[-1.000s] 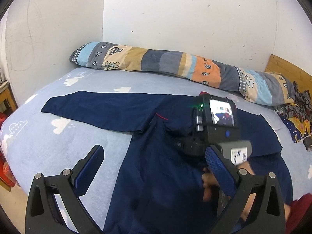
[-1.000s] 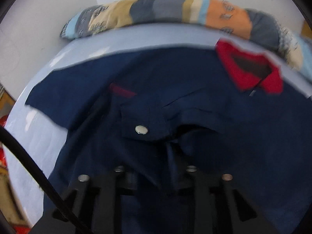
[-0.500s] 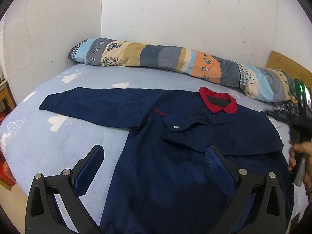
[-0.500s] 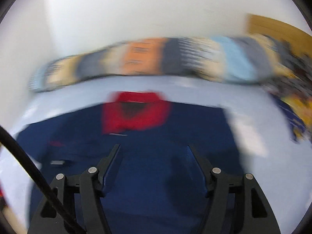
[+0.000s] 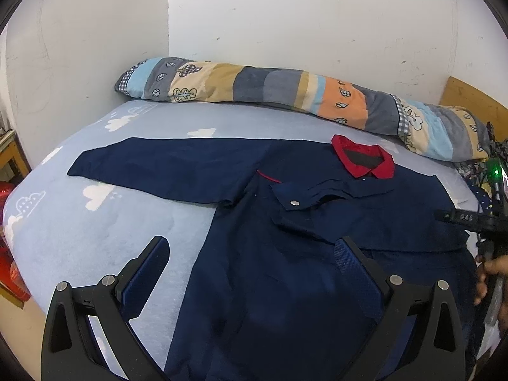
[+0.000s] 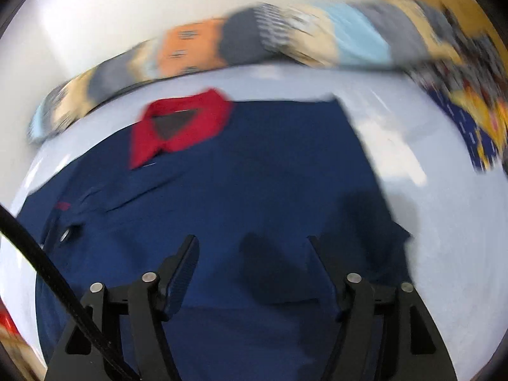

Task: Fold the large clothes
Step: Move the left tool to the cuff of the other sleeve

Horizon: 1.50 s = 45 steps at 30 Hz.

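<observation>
- Well, at the far left of my left wrist view a red object (image 5: 8,254) is cut off by the lens rim; I can't make out what it is.
- My left claw (image 5: 250,260) hangs released, jaws wide, nothing between them, above the bed (image 5: 95,238) and the shirt's lower part.
- The navy shirt (image 5: 285,285) lies flat on the cloud-print sheet, one sleeve (image 5: 165,171) stretched out to the left, red collar (image 5: 363,160) toward the patchwork pillow (image 5: 285,95); its hem runs out of frame at the bottom.
- A chest flap with a metal snap (image 5: 295,202) sits just below the collar; the other sleeve looks folded across the chest.
- At the right edge, the right claw's body (image 5: 489,219) is half cut off; white characters on it are too small for me to read, and a green light shows above.
- In the blurred right wrist view, my right claw (image 6: 252,260) has just been opening and stands released over the shirt (image 6: 254,174), nothing between the jaws.
</observation>
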Each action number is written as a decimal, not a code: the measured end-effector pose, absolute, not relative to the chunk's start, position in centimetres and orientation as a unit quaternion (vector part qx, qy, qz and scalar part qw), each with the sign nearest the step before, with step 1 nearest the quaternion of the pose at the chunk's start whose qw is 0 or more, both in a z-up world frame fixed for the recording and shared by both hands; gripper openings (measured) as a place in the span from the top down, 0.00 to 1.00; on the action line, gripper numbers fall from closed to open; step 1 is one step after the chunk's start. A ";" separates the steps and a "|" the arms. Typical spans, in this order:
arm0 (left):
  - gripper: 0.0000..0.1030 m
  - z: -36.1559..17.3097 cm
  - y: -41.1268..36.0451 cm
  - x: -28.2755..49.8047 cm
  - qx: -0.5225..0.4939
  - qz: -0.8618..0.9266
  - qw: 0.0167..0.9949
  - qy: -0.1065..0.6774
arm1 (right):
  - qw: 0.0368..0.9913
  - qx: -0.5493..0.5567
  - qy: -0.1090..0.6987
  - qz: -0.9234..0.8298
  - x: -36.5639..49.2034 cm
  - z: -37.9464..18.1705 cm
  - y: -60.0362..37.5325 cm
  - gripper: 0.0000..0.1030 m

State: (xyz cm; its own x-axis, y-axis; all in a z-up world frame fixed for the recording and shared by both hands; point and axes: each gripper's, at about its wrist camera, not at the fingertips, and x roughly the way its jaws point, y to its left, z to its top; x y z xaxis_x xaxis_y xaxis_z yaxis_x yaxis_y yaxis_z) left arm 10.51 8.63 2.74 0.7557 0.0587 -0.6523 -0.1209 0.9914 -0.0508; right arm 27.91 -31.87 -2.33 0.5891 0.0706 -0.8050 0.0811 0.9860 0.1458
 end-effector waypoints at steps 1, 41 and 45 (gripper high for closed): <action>0.00 2.7 8.6 10.5 -0.045 0.048 0.936 0.347 | 0.888 0.071 0.455 0.009 27.9 -2.6 -30.5 0.26; 0.00 2.1 11.1 10.9 -0.052 0.063 0.930 0.358 | 0.887 0.048 0.440 0.130 18.3 0.7 -22.9 0.19; 0.00 2.7 14.6 13.0 -0.108 0.071 0.922 0.365 | 0.894 0.068 0.417 0.151 18.2 1.9 -24.3 0.19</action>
